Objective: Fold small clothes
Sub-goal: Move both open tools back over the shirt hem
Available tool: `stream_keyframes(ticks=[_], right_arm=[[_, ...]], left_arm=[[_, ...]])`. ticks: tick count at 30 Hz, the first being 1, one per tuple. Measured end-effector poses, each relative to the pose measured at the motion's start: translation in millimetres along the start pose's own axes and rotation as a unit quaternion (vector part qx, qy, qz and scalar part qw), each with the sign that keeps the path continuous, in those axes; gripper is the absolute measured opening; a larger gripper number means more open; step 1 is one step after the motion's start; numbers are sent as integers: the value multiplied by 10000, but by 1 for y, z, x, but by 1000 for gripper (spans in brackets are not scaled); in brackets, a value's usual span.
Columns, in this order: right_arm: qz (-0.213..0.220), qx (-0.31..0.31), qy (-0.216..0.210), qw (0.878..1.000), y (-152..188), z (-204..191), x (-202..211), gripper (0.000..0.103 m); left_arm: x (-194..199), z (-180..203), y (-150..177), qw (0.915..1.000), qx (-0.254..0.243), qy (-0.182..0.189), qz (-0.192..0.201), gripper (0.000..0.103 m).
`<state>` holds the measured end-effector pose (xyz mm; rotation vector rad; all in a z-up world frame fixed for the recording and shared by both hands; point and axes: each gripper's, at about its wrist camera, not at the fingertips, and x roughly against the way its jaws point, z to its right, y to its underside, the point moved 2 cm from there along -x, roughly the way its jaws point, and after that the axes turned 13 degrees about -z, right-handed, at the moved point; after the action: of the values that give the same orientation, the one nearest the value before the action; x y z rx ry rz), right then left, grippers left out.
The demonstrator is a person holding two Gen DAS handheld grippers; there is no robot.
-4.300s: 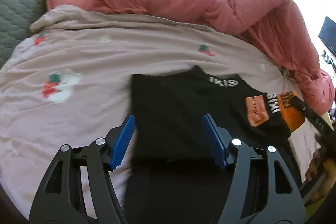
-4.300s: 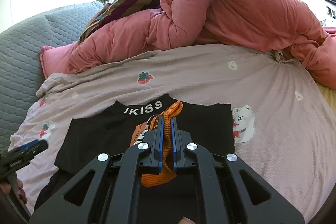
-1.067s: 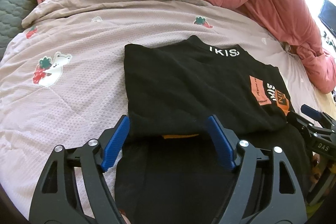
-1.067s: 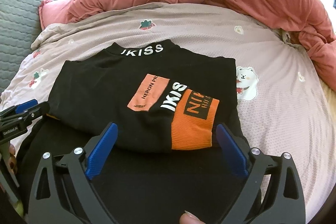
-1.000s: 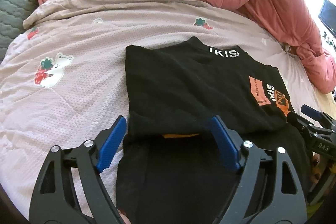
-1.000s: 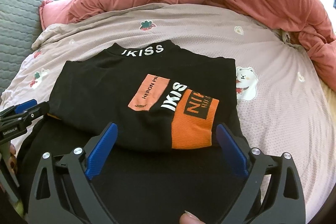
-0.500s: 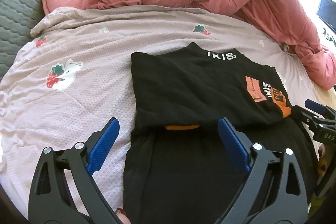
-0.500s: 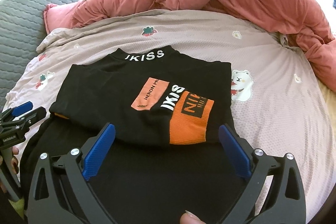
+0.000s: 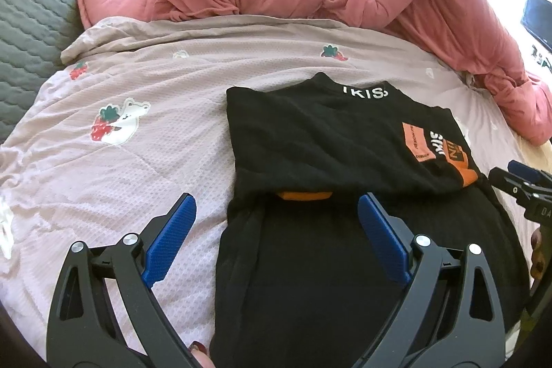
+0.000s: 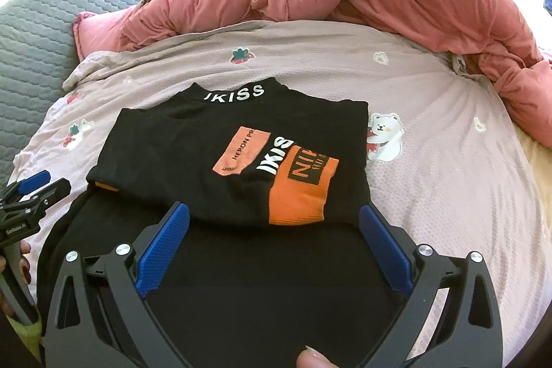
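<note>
Progress so far: black knit top with orange patches (image 10: 214, 161) lying mid-bed on the pinkish printed sheet (image 10: 448, 181), sleeves tucked in, bottom half unfolded. Left gripper (image 9: 276, 223) just widened, right gripper (image 10: 274, 230) spread, both empty.

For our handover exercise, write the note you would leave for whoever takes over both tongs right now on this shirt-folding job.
Left tongs: open, empty; jaws have just been opening, over the shirt's near left edge.
Right tongs: open, empty, over the fold's near edge.
Shirt: black, flat on the bedsheet, collar far, both sleeves folded in, orange cuff on top.
Done: sleeves in.
Left: likely fold the lower half up toward the collar.
</note>
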<state>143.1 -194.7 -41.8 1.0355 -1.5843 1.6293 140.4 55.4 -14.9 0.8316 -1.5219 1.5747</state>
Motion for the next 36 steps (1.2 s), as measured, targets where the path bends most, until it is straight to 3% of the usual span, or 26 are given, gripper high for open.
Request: stream_keyframes(ticks=[9,11,36], right_arm=[[14,25,-29,10000,12,3,9,98],[10,21,-30,10000,15,4,10,98],[-137,27,-24,9999,55,19,25,98]], left_arm=[[6,-5,19,9997,-26,-254,-1,88],[6,-7,23,9995,-26,-311,-13,94],[19,-10,62,9989,-17,-325,-335,94]])
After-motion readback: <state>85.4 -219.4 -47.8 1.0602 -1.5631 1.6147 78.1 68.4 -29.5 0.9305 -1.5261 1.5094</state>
